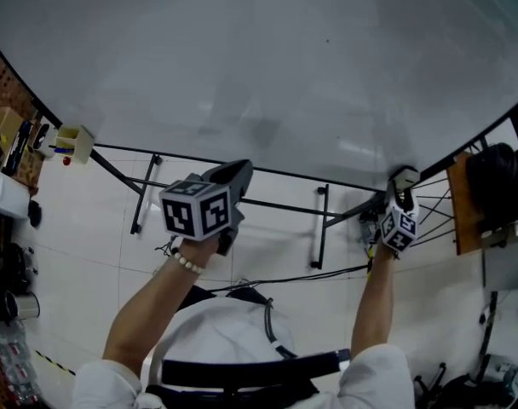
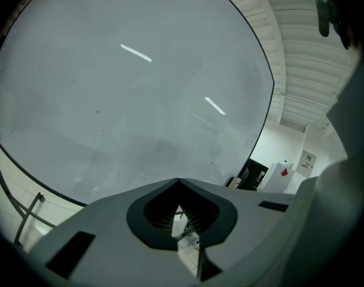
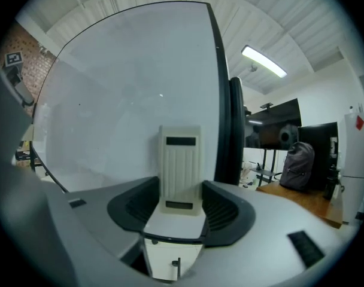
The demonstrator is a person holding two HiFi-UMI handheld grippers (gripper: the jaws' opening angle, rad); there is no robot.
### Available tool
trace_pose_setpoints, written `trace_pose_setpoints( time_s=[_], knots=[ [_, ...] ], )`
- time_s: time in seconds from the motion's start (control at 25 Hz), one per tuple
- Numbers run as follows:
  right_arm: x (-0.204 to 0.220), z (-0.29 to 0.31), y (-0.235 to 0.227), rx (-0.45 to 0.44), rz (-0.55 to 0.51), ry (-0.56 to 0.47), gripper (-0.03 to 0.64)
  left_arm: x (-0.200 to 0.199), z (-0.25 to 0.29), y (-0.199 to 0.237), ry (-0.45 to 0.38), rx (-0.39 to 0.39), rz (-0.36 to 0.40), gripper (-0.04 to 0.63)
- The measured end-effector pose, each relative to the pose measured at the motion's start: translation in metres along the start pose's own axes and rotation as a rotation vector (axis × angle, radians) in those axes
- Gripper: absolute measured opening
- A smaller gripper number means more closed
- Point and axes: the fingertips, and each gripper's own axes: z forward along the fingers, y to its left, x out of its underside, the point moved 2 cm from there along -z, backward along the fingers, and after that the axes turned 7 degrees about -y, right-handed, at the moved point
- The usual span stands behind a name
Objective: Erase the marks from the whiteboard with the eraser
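The whiteboard (image 1: 267,58) fills the upper head view; I see only faint grey smears (image 1: 261,131) and tiny specks on it, no clear marks. My right gripper (image 1: 402,196) is shut on a cream ribbed eraser (image 3: 181,163), which it holds at the board's lower right corner (image 1: 405,175), beside the black frame edge (image 3: 220,100). My left gripper (image 1: 239,172) hovers at the board's lower edge near the middle. In the left gripper view its jaws (image 2: 178,182) meet at the tips with nothing between them, and the board (image 2: 128,88) lies ahead.
A small yellowish box (image 1: 75,143) hangs at the board's left end. Black stand legs (image 1: 320,227) and a cable (image 1: 302,276) cross the white floor below. Shelves with tools (image 1: 5,152) stand at left, a wooden panel (image 1: 463,201) at right. A backpack (image 3: 299,165) sits behind.
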Motion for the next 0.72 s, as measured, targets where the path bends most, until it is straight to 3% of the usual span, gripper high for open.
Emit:
trace_pose_setpoints(
  time_s=[0.72],
  knots=[
    [-0.01, -0.008, 0.154, -0.033, 0.065, -0.022, 0.253, 0.0, -0.063, 0.072, -0.028, -0.068, -0.076, -0.012]
  ],
)
